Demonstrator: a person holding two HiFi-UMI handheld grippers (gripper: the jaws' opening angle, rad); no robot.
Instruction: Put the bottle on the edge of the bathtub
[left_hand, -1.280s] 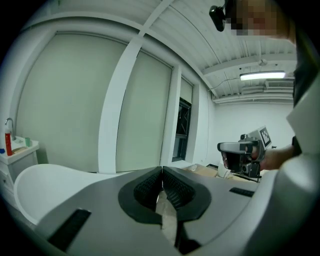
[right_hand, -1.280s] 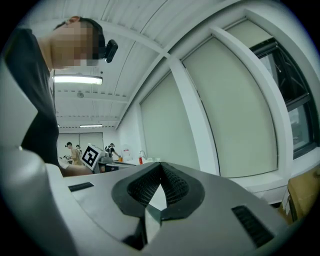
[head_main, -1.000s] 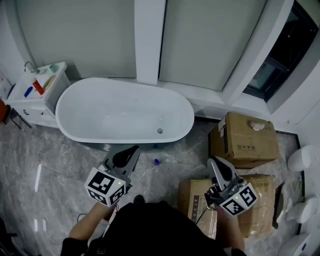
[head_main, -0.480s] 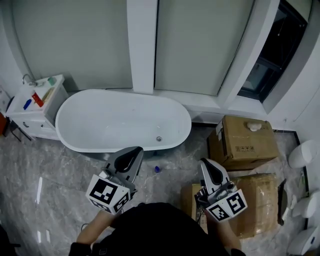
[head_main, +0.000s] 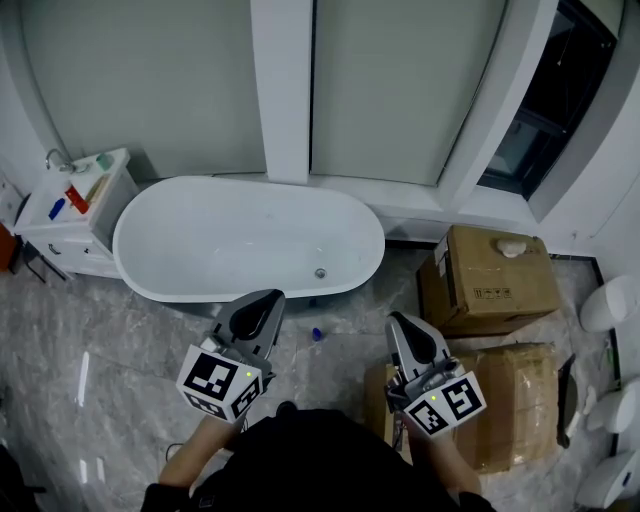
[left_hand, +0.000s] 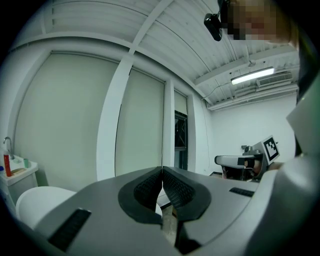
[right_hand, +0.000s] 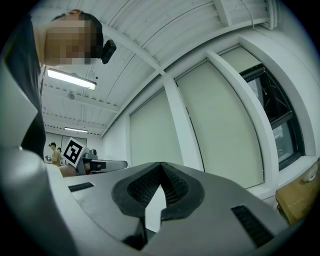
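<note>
1. The left gripper (head_main: 266, 300) is clenched with its jaws pressed together and nothing between them. It is held above the floor (head_main: 110, 350), in front of the near side of the bathtub (head_main: 122, 243).
2. The right gripper (head_main: 396, 324) is also clenched and empty. It is held near the corner of a cardboard box (head_main: 505, 400), and both grippers point away from the person.
3. The bottle (head_main: 317, 334) shows only as a small thing with a blue cap. It is on the floor just in front of the bathtub's near side, between the two grippers and touching neither.
4. The bathtub is white and oval, and it stands below the window wall.
5. A white washstand (head_main: 60, 225) stands at the bathtub's left end, with a red container (head_main: 76, 200) on top.
6. A second cardboard box (head_main: 495, 275) sits on the floor beyond the bathtub's right end.
</note>
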